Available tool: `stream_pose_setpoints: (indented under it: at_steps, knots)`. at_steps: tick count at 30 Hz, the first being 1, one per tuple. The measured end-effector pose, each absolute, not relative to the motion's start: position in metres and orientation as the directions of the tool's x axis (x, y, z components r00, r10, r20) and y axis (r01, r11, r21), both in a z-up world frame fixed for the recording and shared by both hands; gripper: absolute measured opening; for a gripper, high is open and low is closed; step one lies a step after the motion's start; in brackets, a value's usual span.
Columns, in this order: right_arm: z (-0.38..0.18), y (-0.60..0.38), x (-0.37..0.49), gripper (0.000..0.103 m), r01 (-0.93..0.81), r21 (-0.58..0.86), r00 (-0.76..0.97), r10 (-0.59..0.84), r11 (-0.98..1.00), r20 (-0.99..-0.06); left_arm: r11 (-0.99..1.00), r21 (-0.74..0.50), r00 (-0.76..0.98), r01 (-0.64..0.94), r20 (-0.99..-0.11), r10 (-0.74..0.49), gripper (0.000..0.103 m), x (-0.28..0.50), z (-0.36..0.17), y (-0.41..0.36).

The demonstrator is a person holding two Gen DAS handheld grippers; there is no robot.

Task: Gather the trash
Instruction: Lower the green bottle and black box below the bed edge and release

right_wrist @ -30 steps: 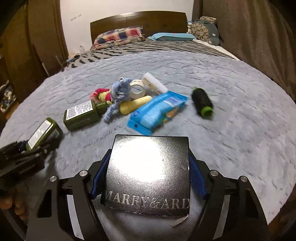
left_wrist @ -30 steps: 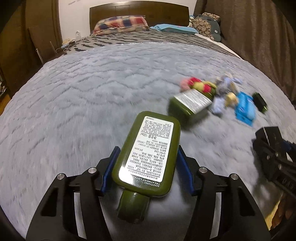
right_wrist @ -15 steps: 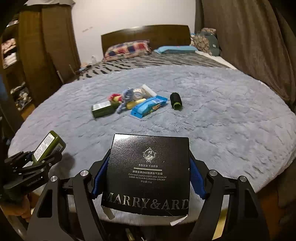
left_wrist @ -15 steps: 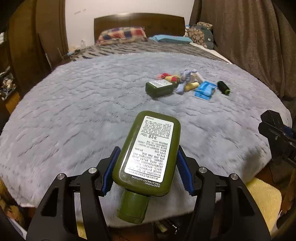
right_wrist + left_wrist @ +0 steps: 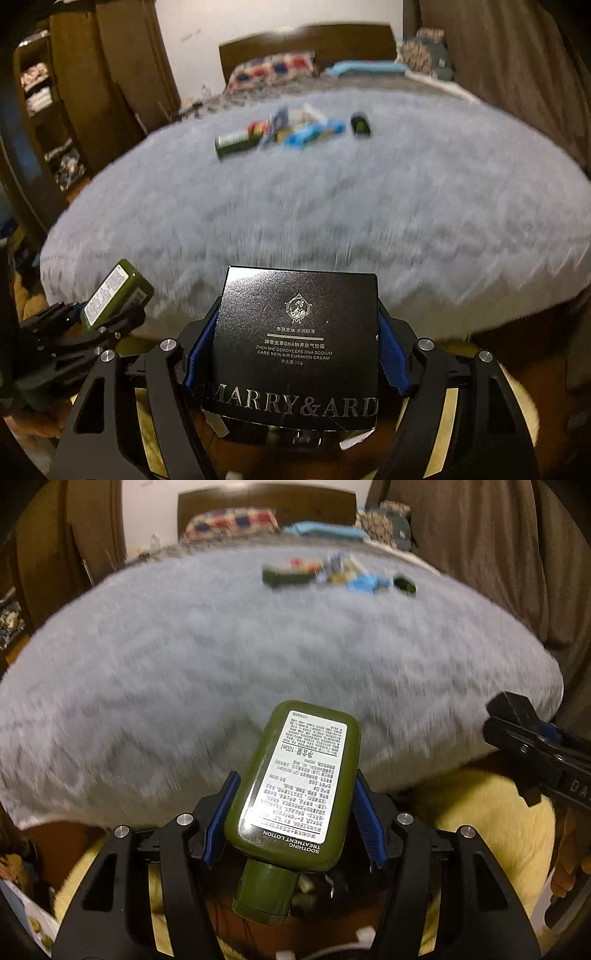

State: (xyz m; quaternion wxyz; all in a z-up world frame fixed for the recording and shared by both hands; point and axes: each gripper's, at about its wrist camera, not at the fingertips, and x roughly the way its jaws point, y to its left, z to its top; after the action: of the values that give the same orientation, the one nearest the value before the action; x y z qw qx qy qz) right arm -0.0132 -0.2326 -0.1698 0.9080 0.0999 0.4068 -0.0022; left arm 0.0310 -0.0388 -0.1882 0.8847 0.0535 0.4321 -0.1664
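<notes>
Olive-green plastic lotion bottle (image 5: 295, 786) with white label, black print. Glossy black cardboard box (image 5: 299, 350), silver lettering. Both sit between royal-blue gripper pads (image 5: 218, 819). Fluffy grey-blue blanket (image 5: 184, 664). Far: red-blue-yellow checked pillow (image 5: 271, 70), dark-brown wooden headboard (image 5: 306, 40), bright-blue wrapper (image 5: 314, 133), 1 more green bottle (image 5: 234, 144).

Blurred bedspread (image 5: 184, 672), far trash pile (image 5: 288, 129) smeared beyond telling

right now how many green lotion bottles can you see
2. One green lotion bottle is clamped in the left gripper; another lies on the grey blanket beside the blurred pile, which may hide more.
</notes>
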Motion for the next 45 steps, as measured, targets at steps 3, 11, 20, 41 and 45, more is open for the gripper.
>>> stream_pose_setpoints:
  at_steps: [3,11,20,41,45]
  knots:
    - [-0.194,-0.23,-0.013,0.075,0.09,0.192,0.622,0.095,0.977,-0.777,0.934,-0.057,0.511,0.352,-0.824,-0.243,0.056,0.024,-0.216,-0.041]
    - [-0.252,-0.215,-0.007,0.075,0.081,0.174,0.498,0.111,0.981,-0.86,0.92,-0.11,0.35,0.375,-0.903,-0.251,0.056,0.024,-0.279,-0.044]
    - [-0.309,-0.203,0.011,0.075,0.102,0.212,0.362,0.162,0.972,-0.918,0.927,-0.102,0.246,0.361,-0.948,-0.2,0.057,0.029,-0.334,-0.039]
    - [-0.26,-0.218,0.017,0.09,0.143,0.226,0.444,0.141,0.964,-0.885,0.931,-0.085,0.293,0.356,-0.935,-0.197,0.077,0.033,-0.313,-0.036]
    - [-0.23,-0.238,0.011,0.094,0.172,0.198,0.52,0.082,0.965,-0.85,0.934,-0.052,0.376,0.354,-0.906,-0.193,0.081,0.032,-0.279,-0.029]
